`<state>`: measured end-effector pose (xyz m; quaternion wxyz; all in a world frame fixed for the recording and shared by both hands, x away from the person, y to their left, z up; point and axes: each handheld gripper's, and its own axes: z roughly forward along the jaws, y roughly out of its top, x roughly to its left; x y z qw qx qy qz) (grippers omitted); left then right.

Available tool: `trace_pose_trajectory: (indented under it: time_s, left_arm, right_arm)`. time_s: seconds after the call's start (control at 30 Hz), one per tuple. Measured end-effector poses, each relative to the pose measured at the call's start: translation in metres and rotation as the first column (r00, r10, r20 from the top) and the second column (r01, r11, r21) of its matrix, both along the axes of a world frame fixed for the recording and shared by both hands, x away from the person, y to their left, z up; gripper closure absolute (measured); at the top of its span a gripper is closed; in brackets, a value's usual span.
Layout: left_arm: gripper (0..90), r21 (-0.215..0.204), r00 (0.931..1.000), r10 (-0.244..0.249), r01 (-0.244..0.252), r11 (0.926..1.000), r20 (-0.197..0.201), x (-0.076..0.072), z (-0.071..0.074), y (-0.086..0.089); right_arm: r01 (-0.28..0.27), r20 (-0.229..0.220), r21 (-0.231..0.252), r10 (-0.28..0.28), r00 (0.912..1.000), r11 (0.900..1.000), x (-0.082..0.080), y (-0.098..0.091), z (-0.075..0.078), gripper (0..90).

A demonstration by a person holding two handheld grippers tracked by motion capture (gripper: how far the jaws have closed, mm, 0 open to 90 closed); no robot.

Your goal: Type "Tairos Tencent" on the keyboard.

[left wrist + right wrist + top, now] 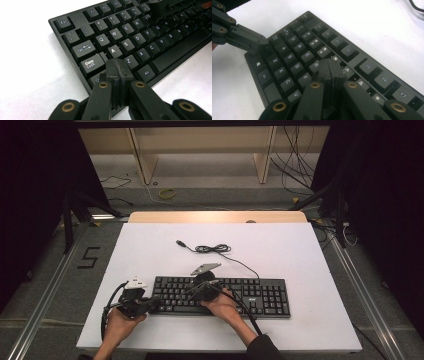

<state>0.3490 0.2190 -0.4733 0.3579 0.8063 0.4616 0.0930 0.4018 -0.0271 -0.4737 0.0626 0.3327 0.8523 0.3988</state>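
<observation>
Two forearms enter from the bottom edge of the high view, each hand carrying a hand-held gripper over a black keyboard (220, 295) that lies on a white counter (150, 250). Its cable (212, 249) loops loosely behind it, unplugged.

At the keyboard's left end, the left hand-held gripper (119, 65) has its jaws pressed fully together with nothing between them. In the left gripper view its tip sits low over the bottom-left keys, just beside Caps Lock (90, 64), A (113, 51) and Z (128, 60); whether it touches a key cannot be told.

Farther right, the right hand-held gripper (331, 67) is likewise fully closed and empty. In the right gripper view its tip hangs near the R key (315, 65), around the upper letter row.

The work looks like pressing keys with the closed jaw tips, used like fingertips. To do this well, each tip should come straight down on the centre of one keycap, since the joined jaws look about as wide as a key and an off-centre push could catch a neighbour. Light, short presses should keep the keyboard from sliding on the smooth counter.
</observation>
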Motion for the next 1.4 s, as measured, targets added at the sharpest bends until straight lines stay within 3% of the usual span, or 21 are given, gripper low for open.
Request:
trace_pose_trajectory:
  time_s: [0.47,0.7,0.87,0.93,1.13,1.4]
  left_arm:
    - [89.5,-0.003,0.9999,-0.002,0.001,1.0,-0.011,0.003,-0.004,0.001]
    - [89.5,-0.008,0.9999,0.0,0.0,1.0,-0.014,0.003,-0.004,0.001]
    - [89.0,-0.011,0.9999,0.004,-0.004,0.9999,-0.009,0.002,-0.003,0.002]
    - [86.0,-0.016,1.0,0.0,0.0,0.9999,0.002,0.002,-0.002,0.002]
    - [79.1,-0.044,0.9985,0.002,0.001,0.999,0.055,-0.001,0.003,0.0]
    - [67.9,-0.077,0.9967,-0.002,0.008,0.997,0.081,-0.002,0.005,-0.002]
  right_arm:
    - [0.006,-0.017,-0.028,-0.007,0.9998,0.9996,0.0,0.004,-0.005,90.0]
    - [0.007,-0.002,-0.032,-0.007,1.0,0.9995,0.0,0.005,-0.006,90.0]
    - [0.016,-0.025,-0.015,-0.017,0.9996,0.9998,0.001,0.003,-0.005,90.0]
    - [0.017,-0.027,0.012,-0.017,0.9995,0.9998,0.001,-0.001,-0.002,88.0]
    - [0.021,-0.015,0.058,-0.02,0.9997,0.9981,-0.002,-0.013,0.007,83.0]
    - [0.017,-0.005,0.085,-0.016,0.9999,0.9963,-0.008,-0.027,0.012,76.0]
